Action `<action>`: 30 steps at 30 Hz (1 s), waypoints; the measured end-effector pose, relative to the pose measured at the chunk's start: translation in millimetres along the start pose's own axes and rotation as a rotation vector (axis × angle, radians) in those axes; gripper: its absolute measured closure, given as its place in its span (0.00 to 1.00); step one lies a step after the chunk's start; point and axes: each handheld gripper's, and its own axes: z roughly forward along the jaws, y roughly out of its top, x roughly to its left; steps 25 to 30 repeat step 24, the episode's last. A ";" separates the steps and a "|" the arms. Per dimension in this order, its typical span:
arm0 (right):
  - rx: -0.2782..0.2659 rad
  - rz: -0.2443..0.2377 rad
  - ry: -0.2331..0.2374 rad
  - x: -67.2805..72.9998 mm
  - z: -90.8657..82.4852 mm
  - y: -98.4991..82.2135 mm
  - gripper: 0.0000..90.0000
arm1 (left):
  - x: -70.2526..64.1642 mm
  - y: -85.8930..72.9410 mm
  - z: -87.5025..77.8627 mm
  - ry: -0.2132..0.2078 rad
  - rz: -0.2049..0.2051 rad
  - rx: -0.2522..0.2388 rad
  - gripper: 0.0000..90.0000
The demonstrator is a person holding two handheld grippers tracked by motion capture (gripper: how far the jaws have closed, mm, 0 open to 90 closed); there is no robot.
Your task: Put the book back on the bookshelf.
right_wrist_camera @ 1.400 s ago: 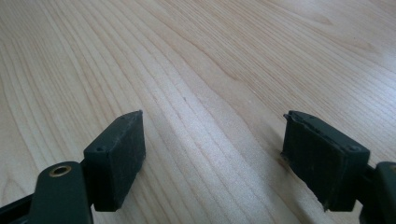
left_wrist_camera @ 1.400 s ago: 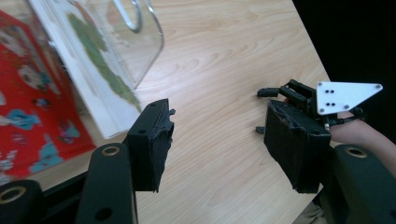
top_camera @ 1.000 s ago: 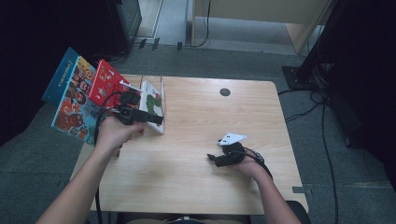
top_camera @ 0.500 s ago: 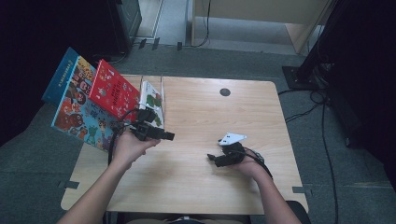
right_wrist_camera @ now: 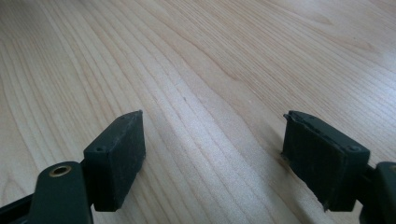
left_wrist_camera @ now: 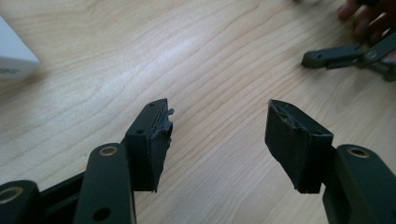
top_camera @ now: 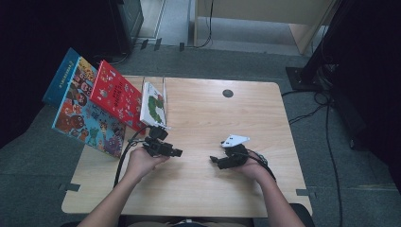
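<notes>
High view gives me a pale wooden surface [top_camera: 198, 189] with rounded corners, fine lengthwise grain and a small dark round plug [top_camera: 228, 93] near its far edge. At the far left corner a clear stand [top_camera: 163, 92] props up a white picture book [top_camera: 154, 105] with a green figure on its cover. A red picture book [top_camera: 116, 100] leans against it, and a larger, crowded cartoon-cover book [top_camera: 85, 116] with a blue spine slopes off the surface's left edge. These glossy, flat, rectangular books are the things nearest my left tongs [top_camera: 178, 153].

The left tongs are black plastic with a dark cable looping back along the forearm. I see them just in front of the white book, low over the wood and pointing toward the middle of the surface, the hand cupped beneath the body. In the left gripper view the two jaws stand apart with bare wood between them. Their pads [left_wrist_camera: 161, 140] are wrapped in dull, frayed tape, and a white book corner [left_wrist_camera: 14, 53] sits at the upper left, well apart from the tips.

My right tongs [top_camera: 213, 161] lie low at centre right, pointing left, with a pale three-cornered plate on top and the hand wrapped behind. In the right gripper view the blocky matte jaws are spread wide over empty grain.
</notes>
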 end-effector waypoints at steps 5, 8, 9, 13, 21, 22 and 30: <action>0.000 0.001 -0.001 0.1 0.0 0.0 0.23 | 1.3 -8.5 8.2 0.009 0.009 0.002 0.44; 0.000 0.001 -0.001 0.1 0.0 0.0 0.23 | 3.4 -15.6 13.3 0.009 0.002 0.009 0.44; 0.000 0.000 0.000 0.0 0.0 0.0 0.23 | 4.2 -17.9 13.9 0.005 0.006 -0.005 0.44; 0.001 0.001 0.000 0.1 0.1 0.2 0.23 | 6.4 -22.0 13.7 -0.014 -0.015 -0.038 0.45; 0.001 0.001 0.000 0.1 0.4 0.4 0.23 | 10.0 -27.4 10.7 -0.024 0.003 -0.050 0.43; 0.002 0.000 -0.001 0.0 0.4 0.5 0.23 | 10.2 -27.4 10.7 -0.024 0.004 -0.051 0.43; 0.003 0.001 -0.001 0.0 0.5 0.6 0.23 | 10.3 -27.9 10.8 -0.019 0.014 -0.057 0.43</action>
